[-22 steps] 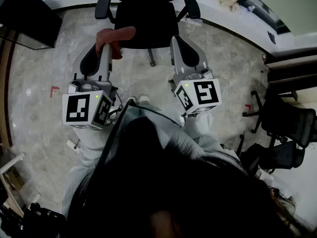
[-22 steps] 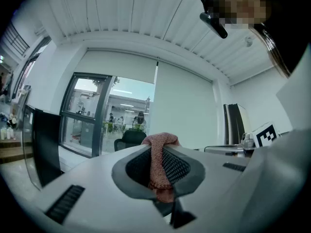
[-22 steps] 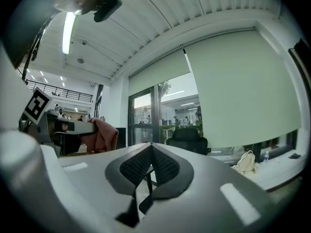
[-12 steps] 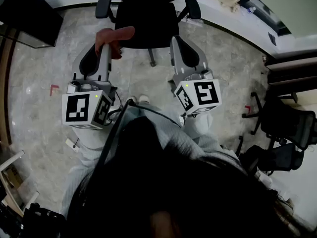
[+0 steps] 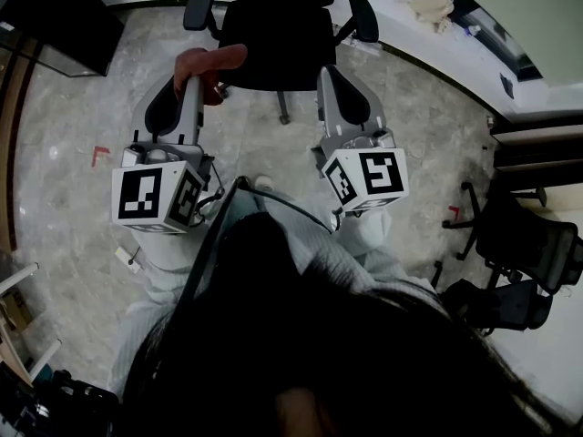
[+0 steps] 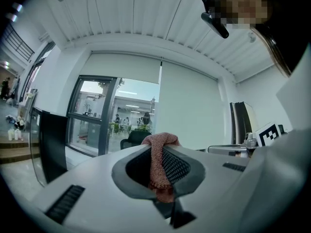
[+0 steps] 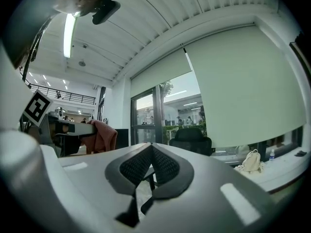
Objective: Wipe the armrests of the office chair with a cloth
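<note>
Jaws first: the left gripper [image 5: 189, 87] is clamped on a dusty-pink terry cloth [image 5: 211, 62], which folds over the jaw tips and bunches on the far side. Beside it, the right gripper [image 5: 330, 78] has its jaws pressed together with nothing between them. Beyond both stands the black office chair [image 5: 278, 35]. Its left-hand armrest [image 5: 200, 5] lies just ahead of the cloth and is not yet touched, with its long axis running away from the person. The right-hand armrest [image 5: 363, 16] sits ahead of the empty gripper. The cloth-bearing side is nearer its pad, so a short forward reach likely starts the wipe.
</note>
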Demonstrator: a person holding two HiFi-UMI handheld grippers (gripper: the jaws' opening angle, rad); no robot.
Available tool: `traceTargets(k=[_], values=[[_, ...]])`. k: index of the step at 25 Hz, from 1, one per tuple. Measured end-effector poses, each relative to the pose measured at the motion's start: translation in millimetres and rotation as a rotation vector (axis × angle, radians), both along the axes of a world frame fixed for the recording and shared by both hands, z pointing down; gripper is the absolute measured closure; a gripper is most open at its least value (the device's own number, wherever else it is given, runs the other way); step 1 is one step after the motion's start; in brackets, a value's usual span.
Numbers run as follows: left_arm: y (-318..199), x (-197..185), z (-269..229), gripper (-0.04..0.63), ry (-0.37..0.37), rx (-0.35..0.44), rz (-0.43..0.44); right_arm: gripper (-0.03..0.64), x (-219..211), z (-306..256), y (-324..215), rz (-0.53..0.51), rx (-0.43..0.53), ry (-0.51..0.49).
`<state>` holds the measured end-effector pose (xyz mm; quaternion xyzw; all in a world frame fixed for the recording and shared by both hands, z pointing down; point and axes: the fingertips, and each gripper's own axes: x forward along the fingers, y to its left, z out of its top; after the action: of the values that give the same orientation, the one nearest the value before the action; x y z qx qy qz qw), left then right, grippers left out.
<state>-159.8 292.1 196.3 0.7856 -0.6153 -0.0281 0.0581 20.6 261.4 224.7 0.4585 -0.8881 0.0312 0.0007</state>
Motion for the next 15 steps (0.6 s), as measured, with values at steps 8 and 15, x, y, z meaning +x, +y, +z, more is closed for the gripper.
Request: traceTargets(k=[8, 15], values=[[-39.1, -40.9, 33.6, 0.563, 0.017, -0.055, -0.050, 0.615, -34.4, 31.6, -46.3, -0.032, -0.062, 0.002], [-103.1, -111.2, 47.5, 0.563, 0.020, -0.070, -0.038, 0.615, -99.2, 46.8, -104.7, -0.011, -0.084, 0.015]])
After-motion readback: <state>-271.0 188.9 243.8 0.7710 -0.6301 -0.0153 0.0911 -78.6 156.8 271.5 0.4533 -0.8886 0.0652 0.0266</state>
